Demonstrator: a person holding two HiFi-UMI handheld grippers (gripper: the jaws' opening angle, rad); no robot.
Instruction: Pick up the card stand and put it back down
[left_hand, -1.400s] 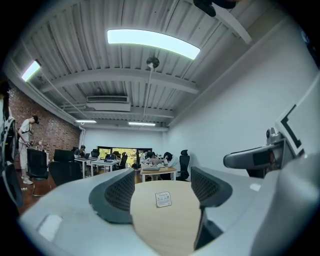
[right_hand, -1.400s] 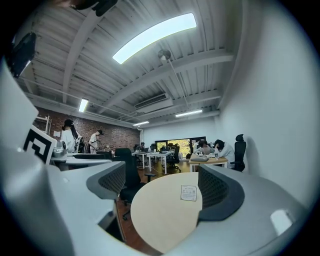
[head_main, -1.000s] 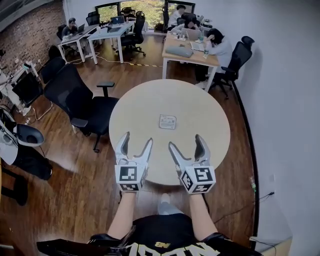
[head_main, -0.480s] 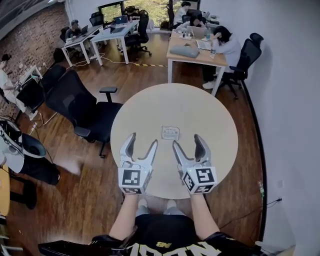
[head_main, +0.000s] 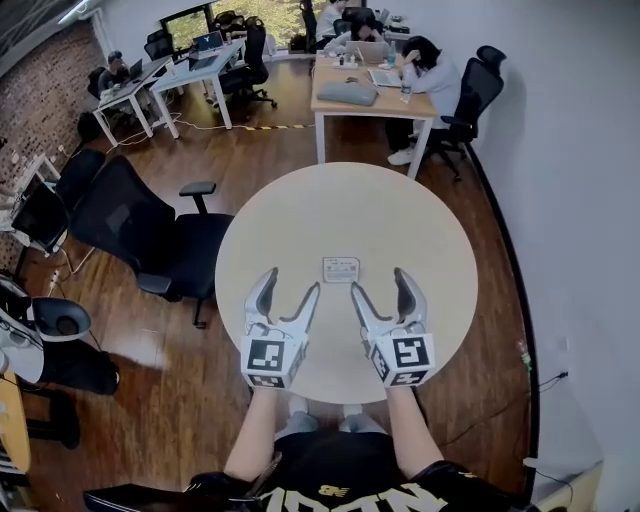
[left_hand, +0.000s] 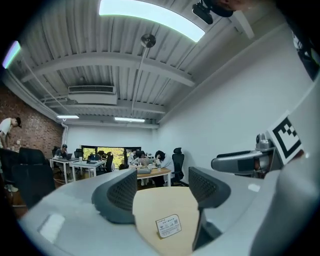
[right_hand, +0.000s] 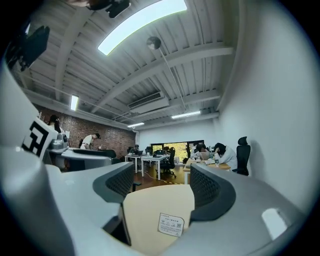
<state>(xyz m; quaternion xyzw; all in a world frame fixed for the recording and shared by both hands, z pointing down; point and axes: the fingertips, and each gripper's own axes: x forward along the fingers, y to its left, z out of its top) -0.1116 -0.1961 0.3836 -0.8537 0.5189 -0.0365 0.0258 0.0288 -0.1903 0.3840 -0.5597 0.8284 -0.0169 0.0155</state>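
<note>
One card stand (head_main: 341, 269) stands near the middle of the one round table (head_main: 400, 200), touched by nothing. I hold two grippers over the table's near edge, both short of the stand. My left gripper (head_main: 290, 281) and right gripper (head_main: 380, 281) each have their jaws partly apart. Both pairs have just been closing, with nothing between them.

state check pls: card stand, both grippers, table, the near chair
card stand: standing up, nothing touching it
round table: holds only the card stand
left gripper: open, empty, jaws have just been closing a little
right gripper: open, empty, jaws have just been closing, short of the card stand
black office chair: unoccupied, beside the round table
</note>
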